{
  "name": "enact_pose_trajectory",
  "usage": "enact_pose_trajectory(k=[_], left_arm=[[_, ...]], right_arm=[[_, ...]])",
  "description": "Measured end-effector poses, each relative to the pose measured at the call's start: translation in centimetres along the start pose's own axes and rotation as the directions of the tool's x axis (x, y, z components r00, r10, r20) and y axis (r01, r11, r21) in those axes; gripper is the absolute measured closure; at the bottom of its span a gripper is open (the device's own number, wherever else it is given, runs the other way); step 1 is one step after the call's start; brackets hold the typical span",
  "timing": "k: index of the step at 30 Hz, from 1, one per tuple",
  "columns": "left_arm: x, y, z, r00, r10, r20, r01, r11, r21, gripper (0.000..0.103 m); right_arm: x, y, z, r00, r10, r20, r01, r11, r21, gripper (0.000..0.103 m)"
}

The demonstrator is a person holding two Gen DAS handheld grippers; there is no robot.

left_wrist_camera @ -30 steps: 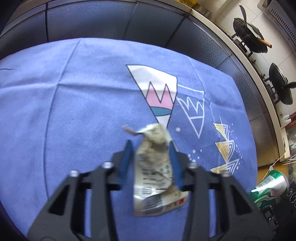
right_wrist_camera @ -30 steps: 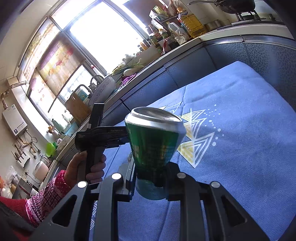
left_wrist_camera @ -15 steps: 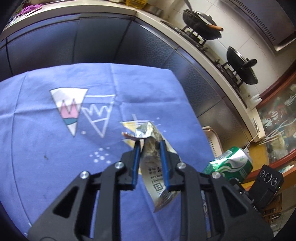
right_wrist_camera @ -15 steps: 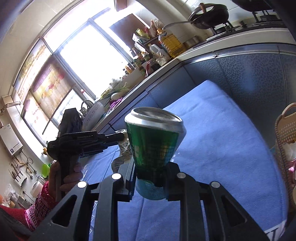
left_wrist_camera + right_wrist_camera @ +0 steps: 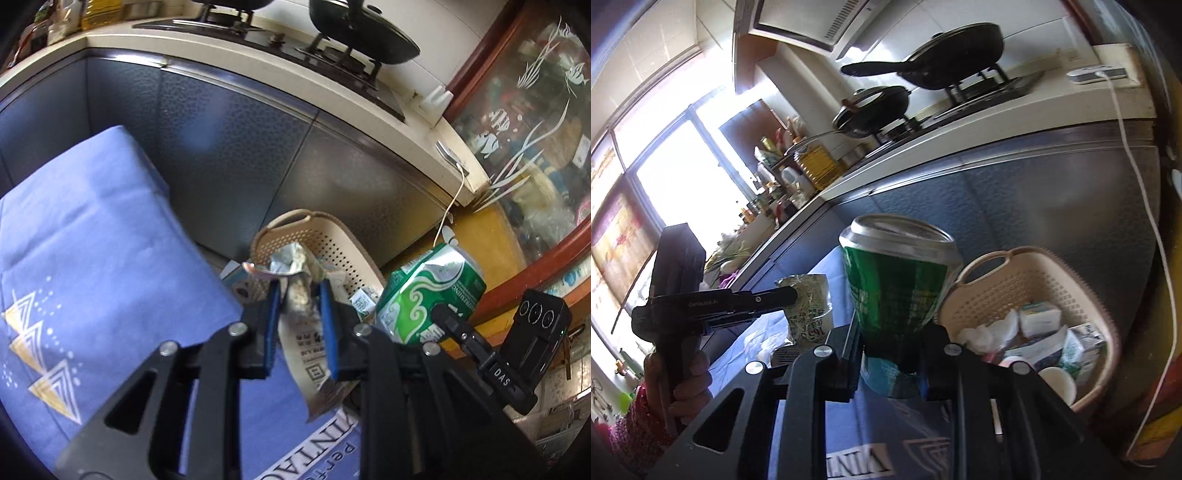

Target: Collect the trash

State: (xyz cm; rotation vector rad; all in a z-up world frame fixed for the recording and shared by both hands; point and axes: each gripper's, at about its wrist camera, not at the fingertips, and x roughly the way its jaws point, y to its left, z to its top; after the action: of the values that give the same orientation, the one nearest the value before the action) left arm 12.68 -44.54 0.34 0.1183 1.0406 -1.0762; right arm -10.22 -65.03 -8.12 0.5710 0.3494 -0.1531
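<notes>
My left gripper [image 5: 298,295] is shut on a crumpled silver wrapper [image 5: 295,295] and holds it at the right edge of the blue cloth, in front of the beige perforated basket [image 5: 325,236]. My right gripper [image 5: 894,343] is shut on a dented green can [image 5: 897,284], held in the air just left of the basket [image 5: 1027,284]. The can also shows in the left wrist view [image 5: 428,295], and the wrapper in the right wrist view [image 5: 809,306]. The basket holds several cartons and tissues.
The blue tablecloth [image 5: 92,258] ends beside the basket. Dark cabinet fronts [image 5: 240,155] stand behind, under a counter with a stove and black pans [image 5: 362,33]. A glass cabinet door [image 5: 535,129] is at the right. A white cable [image 5: 1145,184] hangs from the counter.
Both grippers have swung right, from over the cloth to its edge near the basket, carrying the wrapper and the can. The basket has come into full view.
</notes>
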Motion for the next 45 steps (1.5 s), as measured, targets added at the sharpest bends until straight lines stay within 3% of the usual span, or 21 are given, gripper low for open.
enact_pose_trajectory(k=[7,16,22,34,35,37,38,40,45], left_arm=[[6.5,-4.5,2.3,0.998,0.025,-0.057,-0.02,0.996,0.084,0.083],[12.6,-6.0,2.5,0.987,0.141,-0.078,-0.126,0.976,0.175,0.083],[14.6,-5.9,2.3,0.98,0.186,-0.078,-0.166,0.964,0.208,0.082],[16.4,-5.6,2.0,0.975,0.204,-0.084,-0.18,0.955,0.236,0.081],[16.4,-5.6,2.0,0.975,0.205,-0.085,-0.18,0.955,0.236,0.078],[16.3,-5.6,1.9,0.974,0.216,-0.07,-0.194,0.951,0.24,0.052],[16.2,-5.6,1.9,0.974,0.221,-0.053,-0.202,0.948,0.245,0.048],[15.9,-5.9,1.8,0.973,0.227,-0.031,-0.212,0.943,0.258,0.046],[14.8,-6.2,1.5,0.973,0.229,-0.004,-0.22,0.937,0.272,0.046]], right_arm=[[0.3,-6.1,0.2,0.996,-0.094,0.0,0.093,0.994,0.059,0.079],[4.1,-8.5,-1.5,0.984,-0.156,-0.082,0.16,0.986,0.043,0.079],[6.1,-9.2,-1.7,0.977,-0.167,-0.133,0.175,0.984,0.044,0.079],[9.2,-9.6,-1.8,0.955,-0.215,-0.202,0.227,0.973,0.037,0.076],[9.3,-9.6,-1.8,0.954,-0.221,-0.204,0.233,0.972,0.037,0.075],[9.5,-9.5,-2.0,0.951,-0.234,-0.202,0.247,0.968,0.04,0.062],[9.4,-9.6,-2.0,0.951,-0.241,-0.195,0.253,0.967,0.04,0.057],[9.2,-9.4,-2.1,0.953,-0.246,-0.176,0.257,0.965,0.041,0.047],[7.8,-9.0,-2.0,0.962,-0.234,-0.144,0.246,0.967,0.071,0.047]])
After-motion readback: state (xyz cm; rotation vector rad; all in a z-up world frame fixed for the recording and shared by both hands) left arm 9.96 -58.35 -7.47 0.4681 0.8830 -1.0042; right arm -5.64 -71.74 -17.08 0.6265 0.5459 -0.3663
